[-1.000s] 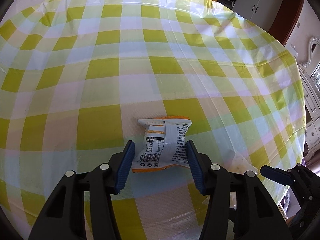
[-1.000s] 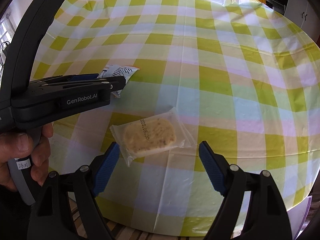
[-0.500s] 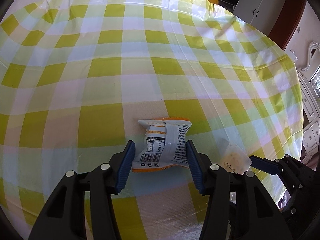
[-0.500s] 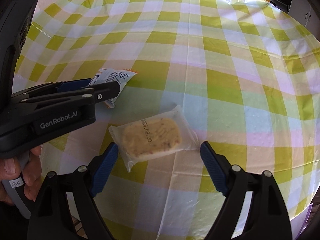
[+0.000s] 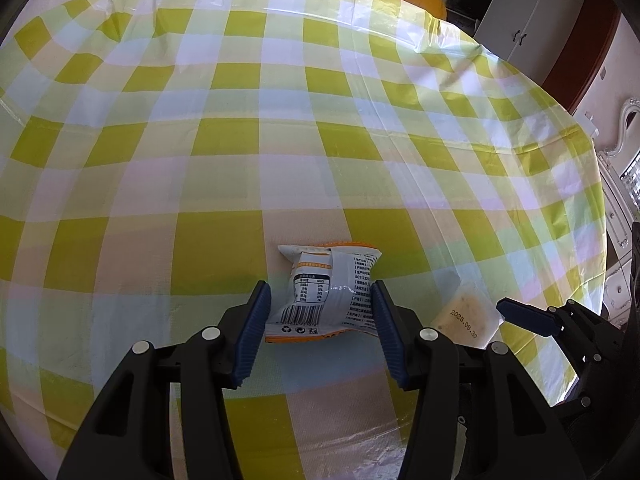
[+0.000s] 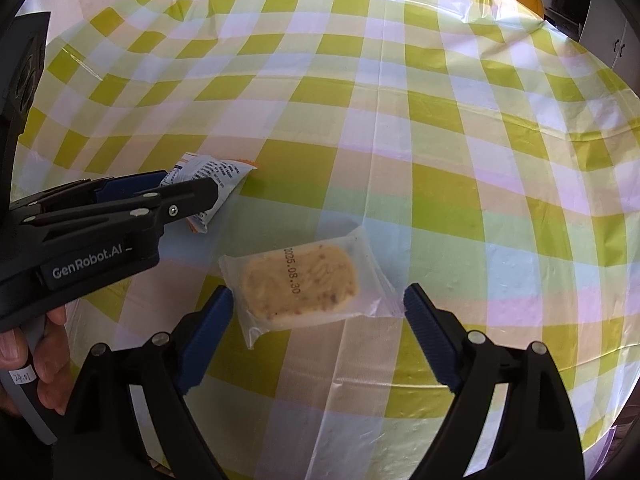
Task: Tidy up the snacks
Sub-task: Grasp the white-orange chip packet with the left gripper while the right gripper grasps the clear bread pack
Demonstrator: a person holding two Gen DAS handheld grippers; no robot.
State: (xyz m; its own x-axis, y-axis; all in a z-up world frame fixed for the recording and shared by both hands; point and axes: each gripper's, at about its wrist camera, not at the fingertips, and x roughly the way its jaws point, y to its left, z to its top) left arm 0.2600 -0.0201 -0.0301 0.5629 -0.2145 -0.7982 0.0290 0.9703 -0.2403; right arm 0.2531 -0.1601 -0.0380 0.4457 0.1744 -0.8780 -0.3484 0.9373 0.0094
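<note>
Pinching white snack packet in left gripper; right gripper just widened (empty) around clear-wrapped biscuit, packet at ten o'clock; next, probably close.

We read "GenRobot.AI" in pale letters on the black body of the left gripper, and a small handwritten tag on its handle seems to say "24.01". The clear-wrapped biscuit carries the stamped date "2025.08.30". The white and orange snack packet shows a barcode, a recycling sign and a printed table, all too small for us to read.
</note>
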